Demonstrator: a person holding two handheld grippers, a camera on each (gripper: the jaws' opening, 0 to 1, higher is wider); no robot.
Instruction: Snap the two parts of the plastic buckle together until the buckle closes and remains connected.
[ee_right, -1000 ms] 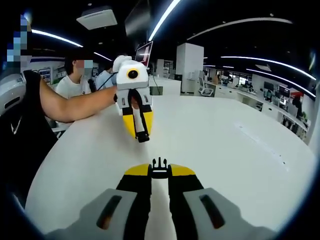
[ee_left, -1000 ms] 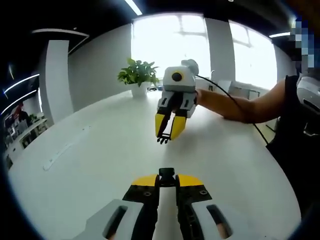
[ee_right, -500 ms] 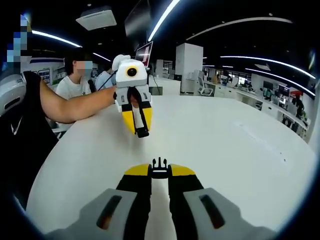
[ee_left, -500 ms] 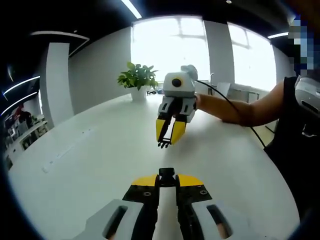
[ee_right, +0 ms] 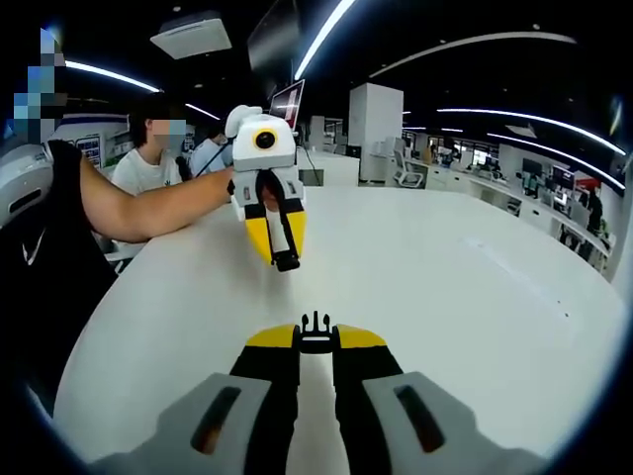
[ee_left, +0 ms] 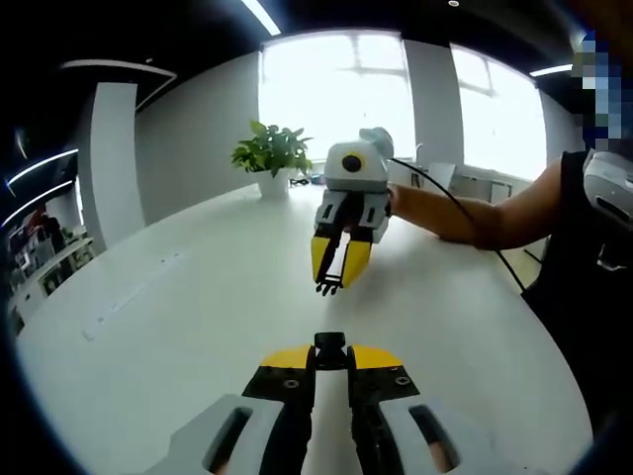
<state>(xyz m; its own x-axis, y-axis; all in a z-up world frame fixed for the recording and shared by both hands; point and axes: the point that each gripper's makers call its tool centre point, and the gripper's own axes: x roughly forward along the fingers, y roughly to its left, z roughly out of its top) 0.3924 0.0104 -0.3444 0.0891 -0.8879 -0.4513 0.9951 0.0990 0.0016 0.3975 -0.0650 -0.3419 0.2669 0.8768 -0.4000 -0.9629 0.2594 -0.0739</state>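
Both grippers face each other above the white table, each pinching one half of the black plastic buckle; the halves are apart.

Left gripper view: a green potted plant [ee_left: 273, 150] stands far back on the round white table [ee_left: 178, 327]. The left gripper [ee_left: 330, 348], yellow-tipped with black and grey jaws, has its jaws nearly together on the black socket half of the buckle [ee_left: 329, 343], which juts from the tips. Facing it, the right gripper [ee_left: 337, 280] hangs above the table with the black pronged half of the buckle [ee_left: 327, 287] at its tips, a bare forearm [ee_left: 465, 214] behind it. Right gripper view: the left gripper [ee_right: 284, 259] is held over the table [ee_right: 465, 317], socket half [ee_right: 286, 262] at its tips. The right gripper [ee_right: 316, 330] has its jaws pressed in on the pronged half [ee_right: 316, 327], prongs forward, well apart from the socket.
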